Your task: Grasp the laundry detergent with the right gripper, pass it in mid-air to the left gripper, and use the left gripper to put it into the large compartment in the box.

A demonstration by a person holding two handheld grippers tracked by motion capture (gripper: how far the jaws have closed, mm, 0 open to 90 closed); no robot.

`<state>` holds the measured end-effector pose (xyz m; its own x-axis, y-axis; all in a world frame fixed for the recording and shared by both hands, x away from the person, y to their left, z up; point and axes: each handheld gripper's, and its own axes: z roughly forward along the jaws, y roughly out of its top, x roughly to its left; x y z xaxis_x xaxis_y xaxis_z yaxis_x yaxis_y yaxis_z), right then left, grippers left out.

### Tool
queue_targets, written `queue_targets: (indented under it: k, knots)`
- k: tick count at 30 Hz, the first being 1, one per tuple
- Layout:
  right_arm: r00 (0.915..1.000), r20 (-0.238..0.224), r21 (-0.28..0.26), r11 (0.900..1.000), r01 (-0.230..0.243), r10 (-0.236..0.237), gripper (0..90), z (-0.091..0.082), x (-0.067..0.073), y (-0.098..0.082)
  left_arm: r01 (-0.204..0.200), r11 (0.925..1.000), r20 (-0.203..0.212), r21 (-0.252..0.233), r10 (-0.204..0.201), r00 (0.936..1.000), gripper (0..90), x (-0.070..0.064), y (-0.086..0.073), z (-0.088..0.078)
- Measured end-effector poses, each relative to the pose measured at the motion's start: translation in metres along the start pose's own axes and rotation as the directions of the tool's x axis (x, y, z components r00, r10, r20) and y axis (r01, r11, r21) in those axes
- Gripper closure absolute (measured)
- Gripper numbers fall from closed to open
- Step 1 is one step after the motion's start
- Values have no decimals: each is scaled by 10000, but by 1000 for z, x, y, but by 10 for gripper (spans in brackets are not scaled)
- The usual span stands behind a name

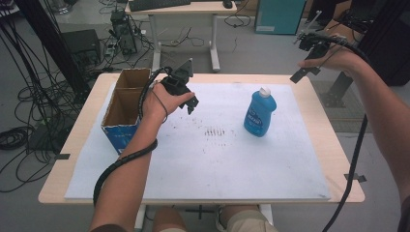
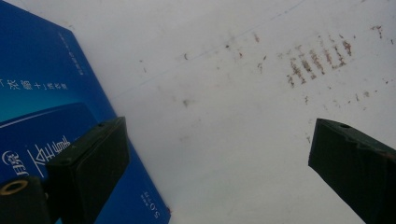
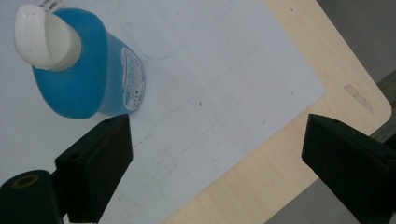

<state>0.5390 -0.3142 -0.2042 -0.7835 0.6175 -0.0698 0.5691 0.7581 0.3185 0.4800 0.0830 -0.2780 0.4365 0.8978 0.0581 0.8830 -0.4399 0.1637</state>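
Blue plastic is the main thing here: one blue bottle (image 1: 260,115) with a white cap stands upright on the white sheet (image 1: 208,159) that covers most of the wooden worktop (image 1: 333,145), toward the right side and well clear of everything else. One cardboard box (image 1: 123,108) sits at the left edge of the sheet, open on top, split into two compartments, with a blue printed outside. So the count is one bottle, one box, two claws. The left claw (image 1: 192,104) hangs over the sheet just right of the box, pointing down at the sheet; in the left gripper view its jaws are spread wide with nothing between them but bare white sheet and some brownish scuff marks (image 2: 317,60), and the box's blue side (image 2: 46,107) is right beside the left-hand jaw, though I can't tell if it actually touches. The right claw (image 1: 303,73) is held up in the air past the far right corner of the worktop, well away from the bottle. In the right gripper view its jaws are also spread wide and pinching nothing, looking down on the bottle (image 3: 79,70) at upper left and the corner of the worktop (image 3: 345,84) below.
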Motion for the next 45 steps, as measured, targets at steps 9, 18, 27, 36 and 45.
queue_targets:
  k: [9,18,27,36,45]
  knots:
    - [9998,-175,-168,9998,104,-107,83,3,4,-11,12,10000,51,3,-12,10000,57,0,-1,-2]
    - [9987,-426,-456,9986,261,-280,74,9,22,-40,-77,10000,81,-19,78,9999,57,-4,-4,0]
    - [9978,-571,-927,9953,274,-328,64,14,41,-65,-199,9998,130,-82,200,9997,56,-6,-6,-2]
    - [9969,-788,-1726,9849,-100,-37,54,25,63,-88,-263,9995,191,-161,266,9995,55,-6,-9,0]
    - [9958,-907,-2307,9725,-309,102,47,50,87,-101,-307,9992,222,-240,312,9993,56,-6,-11,0]
